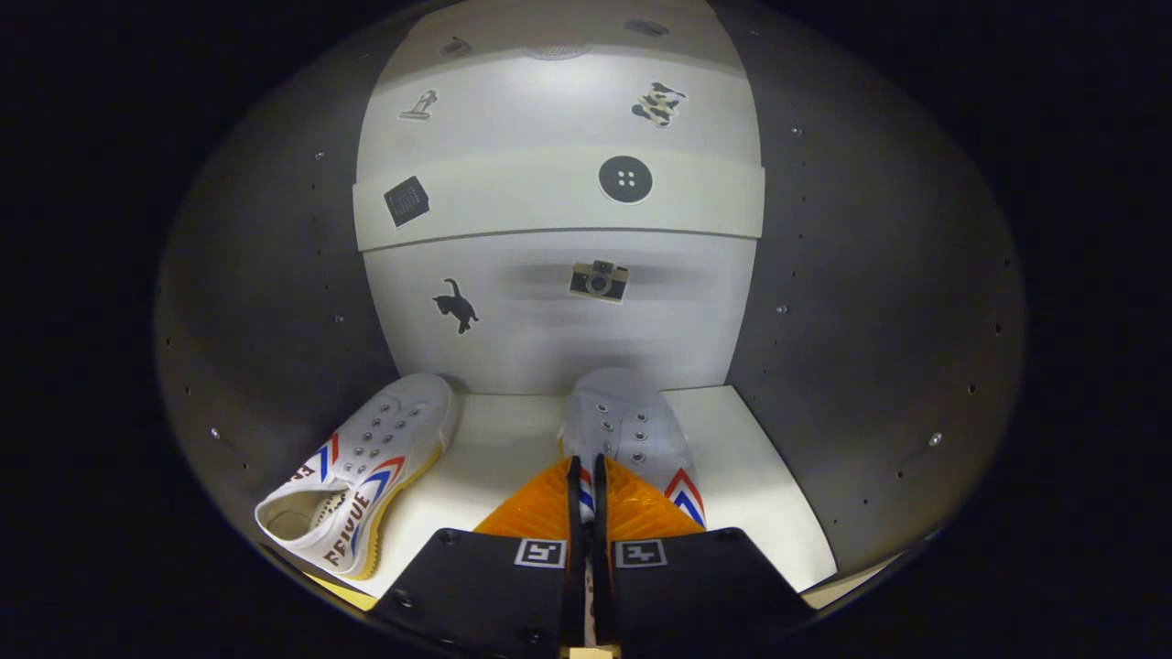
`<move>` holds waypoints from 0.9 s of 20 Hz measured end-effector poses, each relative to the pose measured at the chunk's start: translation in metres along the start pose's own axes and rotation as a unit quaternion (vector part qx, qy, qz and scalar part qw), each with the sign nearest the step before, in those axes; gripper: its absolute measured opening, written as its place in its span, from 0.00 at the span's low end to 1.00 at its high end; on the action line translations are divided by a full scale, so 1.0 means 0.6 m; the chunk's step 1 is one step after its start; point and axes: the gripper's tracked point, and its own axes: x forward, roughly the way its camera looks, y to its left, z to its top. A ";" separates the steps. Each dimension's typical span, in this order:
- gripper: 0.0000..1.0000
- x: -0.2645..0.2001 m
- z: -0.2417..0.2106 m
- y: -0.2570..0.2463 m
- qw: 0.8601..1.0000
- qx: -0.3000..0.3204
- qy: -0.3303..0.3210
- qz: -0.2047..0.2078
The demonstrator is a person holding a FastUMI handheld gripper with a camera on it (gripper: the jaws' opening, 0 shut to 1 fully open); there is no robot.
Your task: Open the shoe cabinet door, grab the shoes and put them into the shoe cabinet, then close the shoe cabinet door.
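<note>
Inside the shoe cabinet (275, 302), the tongs (586, 476) are drawn almost together on a thin part at the heel end of the right-hand shoe (632, 430), most likely its collar or side wall, though the orange fingers (540, 508) hide the exact spot. That shoe sits on the cabinet's white shelf (751, 476), toe toward the back wall (558, 329). The second shoe (366, 467) lies near the shelf's front left corner, against the dark left side wall, tipped a little onto its side with its opening facing forward.

These look like light canvas sneakers with rubber soles: soft and floppy in the upper, so a pinch on the canvas will let the shoe swing and sag. A hold at the stiffer heel collar or across the sole edge should carry it more steadily, and the rubber should not slip.

So the cabinet holds both shoes, well apart on the one shelf. Stickers dot the back wall, among them a cat (456, 306) and a camera (599, 280).
</note>
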 end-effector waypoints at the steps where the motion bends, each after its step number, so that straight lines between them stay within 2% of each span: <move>1: 0.10 -0.007 0.001 0.000 1.000 0.000 -0.004 -0.003; 4: 0.28 -0.048 0.020 -0.003 0.999 0.006 -0.032 -0.013; 7: 0.71 -0.126 0.029 0.020 0.998 0.006 -0.059 0.009; 9: 1.00 -0.193 0.040 0.025 0.995 -0.001 -0.097 0.003; 11: 0.99 -0.270 0.050 0.034 0.989 -0.008 -0.146 -0.002; 13: 0.99 -0.353 0.046 0.052 0.984 -0.010 -0.177 0.012; 18: 1.00 -0.520 0.006 0.072 0.977 -0.009 -0.207 0.045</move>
